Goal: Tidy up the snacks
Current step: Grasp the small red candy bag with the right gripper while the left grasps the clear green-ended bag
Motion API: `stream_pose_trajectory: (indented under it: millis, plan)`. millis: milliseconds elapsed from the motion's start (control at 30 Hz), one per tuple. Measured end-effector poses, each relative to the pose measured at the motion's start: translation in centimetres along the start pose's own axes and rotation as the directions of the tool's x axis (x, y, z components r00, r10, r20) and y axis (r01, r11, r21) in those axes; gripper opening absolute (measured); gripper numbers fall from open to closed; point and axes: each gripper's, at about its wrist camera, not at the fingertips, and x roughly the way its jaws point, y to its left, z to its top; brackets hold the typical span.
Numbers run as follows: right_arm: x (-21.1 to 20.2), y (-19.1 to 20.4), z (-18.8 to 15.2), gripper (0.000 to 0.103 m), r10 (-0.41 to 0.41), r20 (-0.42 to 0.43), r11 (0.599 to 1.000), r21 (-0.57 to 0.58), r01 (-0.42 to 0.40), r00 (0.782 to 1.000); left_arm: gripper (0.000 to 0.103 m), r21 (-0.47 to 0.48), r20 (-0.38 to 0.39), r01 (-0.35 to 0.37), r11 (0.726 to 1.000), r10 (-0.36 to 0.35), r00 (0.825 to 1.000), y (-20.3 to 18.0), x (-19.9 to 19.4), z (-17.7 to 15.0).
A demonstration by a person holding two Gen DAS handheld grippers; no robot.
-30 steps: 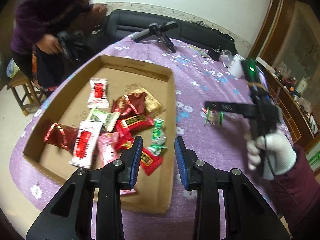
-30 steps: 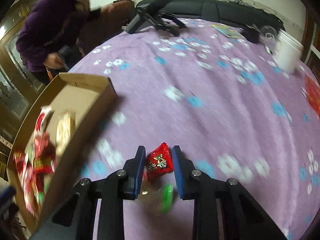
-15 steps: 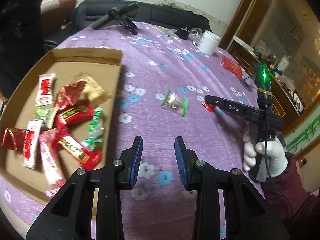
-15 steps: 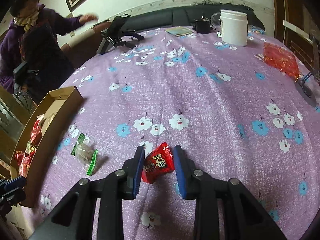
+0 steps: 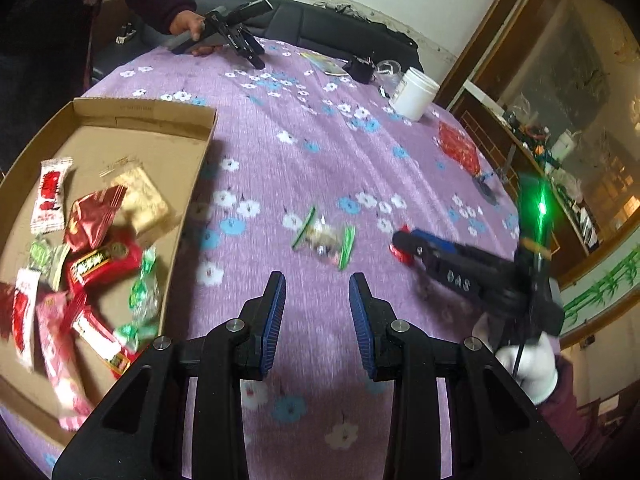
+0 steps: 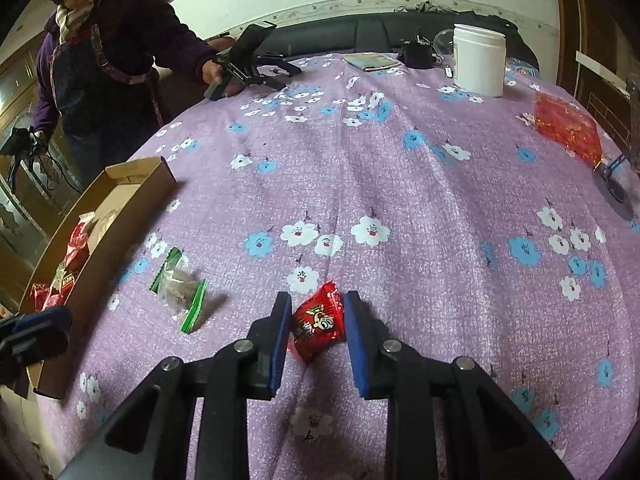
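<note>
The right gripper [image 6: 314,318] is clamped on a red candy packet [image 6: 318,322] just above the floral purple tablecloth [image 6: 400,184]. The left gripper [image 5: 317,298] has its fingers apart and empty; a clear green-ended candy [image 5: 325,237] lies at its 12 o'clock. The cardboard tray [image 5: 188,200] of snacks sits at 9 o'clock.

Black tongs [image 6: 316,316], blue pads [image 6: 280,320], white glove [image 5: 528,368]
</note>
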Motion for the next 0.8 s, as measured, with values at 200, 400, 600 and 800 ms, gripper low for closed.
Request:
stream_pose_trajectory:
  millis: [200,400,600,800]
  plan:
    - [0.0,-0.1,0.0,0.03,0.003,0.002,1.0,0.004,-0.003,1.0,0.031,-0.127,-0.013,0.083,0.988,-0.085,0.996,1.8,2.2,2.4]
    - [0.0,-0.1,0.0,0.03,0.002,0.002,1.0,0.004,-0.002,1.0,0.031,-0.164,-0.027,0.137,0.977,-0.143,0.989,1.7,5.2,4.0]
    - [0.0,-0.1,0.1,0.03,0.001,0.001,1.0,0.004,-0.001,1.0,0.031,-0.138,-0.069,0.126,0.982,-0.137,0.988,1.1,8.0,3.9]
    - [0.1,0.0,0.1,0.031,-0.004,0.001,1.0,-0.002,0.004,1.0,0.05,0.017,-0.079,0.052,0.998,-0.051,0.996,-1.5,8.7,3.2]
